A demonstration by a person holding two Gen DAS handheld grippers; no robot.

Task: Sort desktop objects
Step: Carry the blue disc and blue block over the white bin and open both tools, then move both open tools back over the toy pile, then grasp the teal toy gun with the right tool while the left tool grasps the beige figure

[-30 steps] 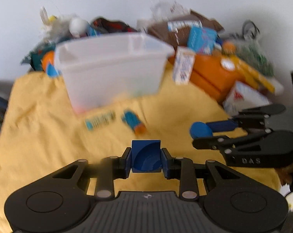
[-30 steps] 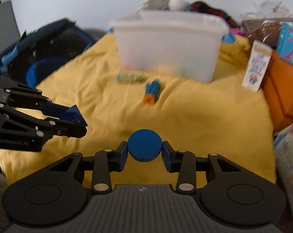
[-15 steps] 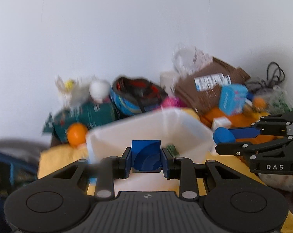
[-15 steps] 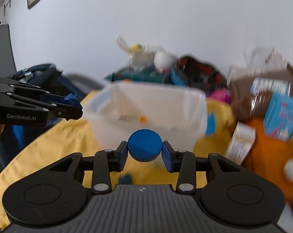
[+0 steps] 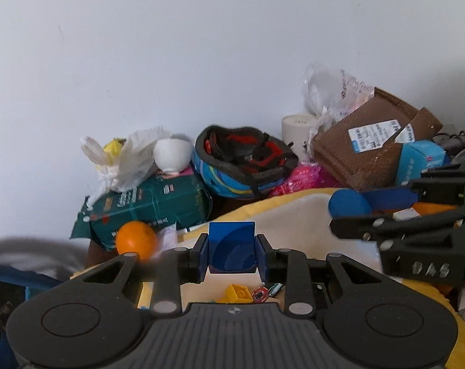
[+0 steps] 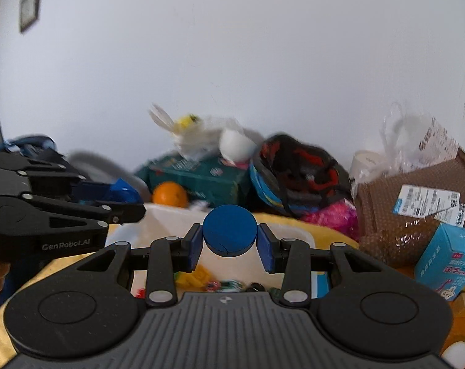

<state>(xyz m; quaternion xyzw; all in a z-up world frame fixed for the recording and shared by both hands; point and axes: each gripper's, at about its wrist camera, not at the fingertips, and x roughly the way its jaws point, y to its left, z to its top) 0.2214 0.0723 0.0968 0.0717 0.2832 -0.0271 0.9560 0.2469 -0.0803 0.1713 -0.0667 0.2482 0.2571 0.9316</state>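
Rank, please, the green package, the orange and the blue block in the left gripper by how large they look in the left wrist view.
1. green package, clearly the largest.
2 and 3. blue block, clamped in the left gripper, and orange: they look about alike, and the block sits much nearer the camera, so I would not rank them.

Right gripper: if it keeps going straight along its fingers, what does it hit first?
Probably the white bin. The right gripper, shut on a blue disc, points down and forward over the bin's open top, so its inside or far wall comes first. Depth is unclear; the helmet lies beyond.
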